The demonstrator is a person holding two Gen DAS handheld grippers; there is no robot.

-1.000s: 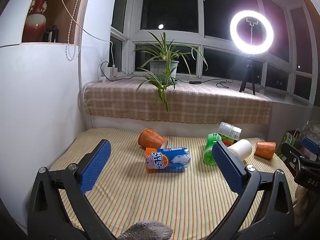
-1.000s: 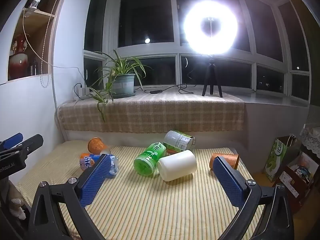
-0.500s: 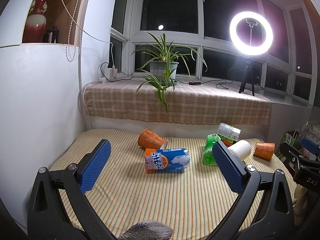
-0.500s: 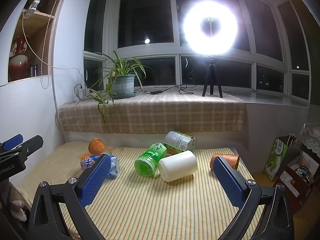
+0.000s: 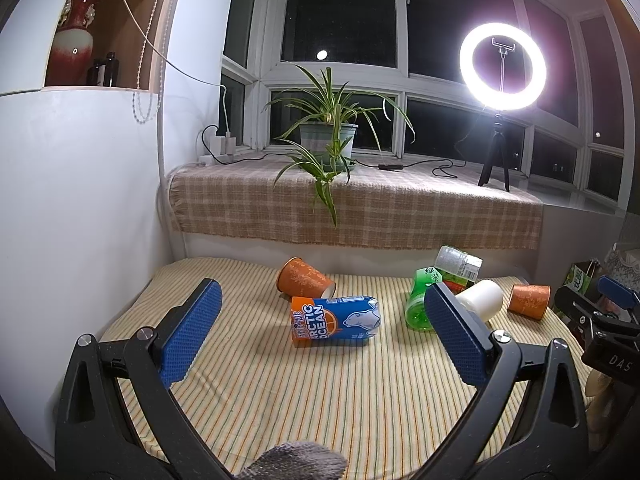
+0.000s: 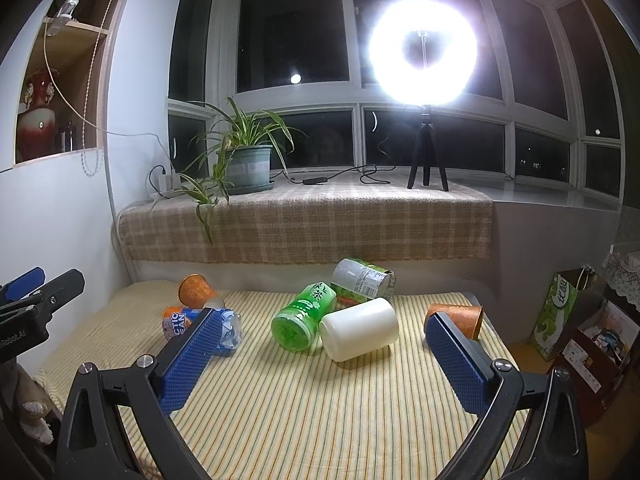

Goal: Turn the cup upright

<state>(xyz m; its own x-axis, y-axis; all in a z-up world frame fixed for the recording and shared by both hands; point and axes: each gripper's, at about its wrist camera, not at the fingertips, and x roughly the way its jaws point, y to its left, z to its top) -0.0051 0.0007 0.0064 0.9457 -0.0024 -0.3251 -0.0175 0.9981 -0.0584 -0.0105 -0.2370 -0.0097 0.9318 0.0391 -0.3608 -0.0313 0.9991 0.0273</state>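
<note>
Several cups lie on their sides on a striped mat (image 5: 320, 392). An orange paper cup (image 5: 304, 278) lies at the back left, also in the right wrist view (image 6: 196, 290). A blue Arctic Ocean cup (image 5: 334, 319) lies in front of it. A green cup (image 6: 304, 312), a white cup (image 6: 359, 334) and a labelled clear cup (image 6: 362, 280) lie together. A second orange cup (image 6: 460, 316) lies at the right. My left gripper (image 5: 320, 332) is open and empty, short of the blue cup. My right gripper (image 6: 324, 356) is open and empty, short of the white cup.
A ledge with a checked cloth (image 5: 360, 208) runs behind the mat, with a potted plant (image 5: 328, 140) and a ring light (image 5: 502, 68). A white wall (image 5: 80, 200) stands at the left. Bags (image 6: 560, 316) stand past the mat's right edge.
Both views have shifted very slightly. No cup has moved, and both grippers stay open.
</note>
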